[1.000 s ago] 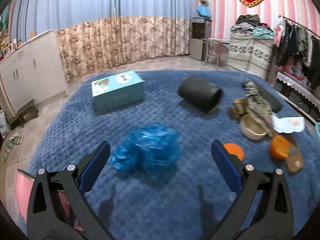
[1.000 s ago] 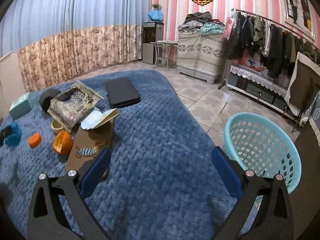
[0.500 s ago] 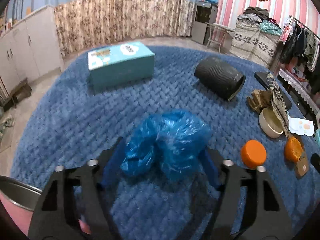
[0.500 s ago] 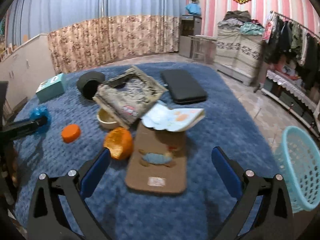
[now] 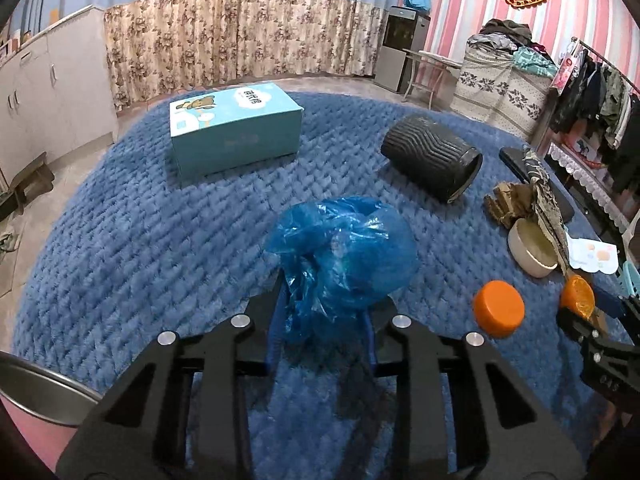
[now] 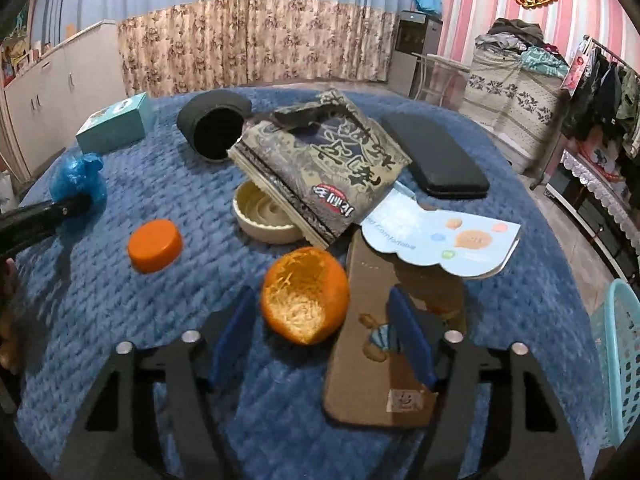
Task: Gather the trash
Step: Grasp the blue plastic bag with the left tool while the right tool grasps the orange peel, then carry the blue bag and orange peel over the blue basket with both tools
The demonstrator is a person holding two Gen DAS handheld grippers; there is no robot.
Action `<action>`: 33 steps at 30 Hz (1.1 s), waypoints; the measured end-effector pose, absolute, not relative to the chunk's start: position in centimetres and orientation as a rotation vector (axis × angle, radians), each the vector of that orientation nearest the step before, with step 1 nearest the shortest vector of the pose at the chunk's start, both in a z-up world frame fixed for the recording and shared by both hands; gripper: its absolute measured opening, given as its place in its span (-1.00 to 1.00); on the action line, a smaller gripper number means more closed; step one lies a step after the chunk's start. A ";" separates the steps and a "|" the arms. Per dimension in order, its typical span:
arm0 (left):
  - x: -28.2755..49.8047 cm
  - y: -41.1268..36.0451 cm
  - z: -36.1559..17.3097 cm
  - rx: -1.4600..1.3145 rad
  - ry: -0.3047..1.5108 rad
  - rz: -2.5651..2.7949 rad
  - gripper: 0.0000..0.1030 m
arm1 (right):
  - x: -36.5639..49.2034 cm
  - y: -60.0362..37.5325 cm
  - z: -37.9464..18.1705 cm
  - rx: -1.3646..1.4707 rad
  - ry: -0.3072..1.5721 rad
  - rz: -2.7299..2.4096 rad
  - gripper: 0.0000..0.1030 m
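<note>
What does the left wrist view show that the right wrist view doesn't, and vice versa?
Left wrist only: the left gripper, jaws just closing, pinching the crumpled blue plastic bag seen close up; grey metal rim at lower left.
Right wrist only: the right gripper, jaws just closing, not yet touching the hollow orange peel between them; brown cardboard sheet; turquoise plastic basket.
Both: blue rug, orange round lid, teal box, black ribbed cylinder.

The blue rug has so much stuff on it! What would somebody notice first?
Probably the crinkly blue plastic bag, bunched up between the closing jaws of the left gripper in the middle of the blue rug. Next, the hollow orange peel lying between the right gripper fingers, which have been closing, beside a round orange lid.
</note>
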State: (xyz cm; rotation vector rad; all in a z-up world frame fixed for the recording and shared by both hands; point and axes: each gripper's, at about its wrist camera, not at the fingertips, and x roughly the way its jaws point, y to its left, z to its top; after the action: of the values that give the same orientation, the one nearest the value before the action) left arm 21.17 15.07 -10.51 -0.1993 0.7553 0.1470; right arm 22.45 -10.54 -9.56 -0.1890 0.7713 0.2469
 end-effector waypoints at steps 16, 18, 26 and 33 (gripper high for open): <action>19.3 10.7 -5.6 -0.085 0.632 0.083 -0.56 | 19.4 -16.4 -4.3 -0.050 0.639 0.260 -0.38; 19.2 9.4 -4.6 -0.078 0.611 0.054 -0.56 | 18.7 -18.4 -2.8 -0.038 0.604 0.222 -0.38; 19.7 1.6 -1.8 -0.051 0.550 -0.105 -0.56 | 16.7 -27.7 0.4 -0.004 0.525 0.046 -0.38; 20.4 -5.7 -1.0 -0.023 0.539 -0.203 -0.56 | 16.9 -37.4 0.7 0.059 0.503 -0.127 -0.38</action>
State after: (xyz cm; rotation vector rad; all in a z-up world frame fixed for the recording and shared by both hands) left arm 20.42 -5.68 -1.02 -0.0235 0.5394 -0.2030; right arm 16.91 -37.37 0.68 0.0592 0.5030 -0.1268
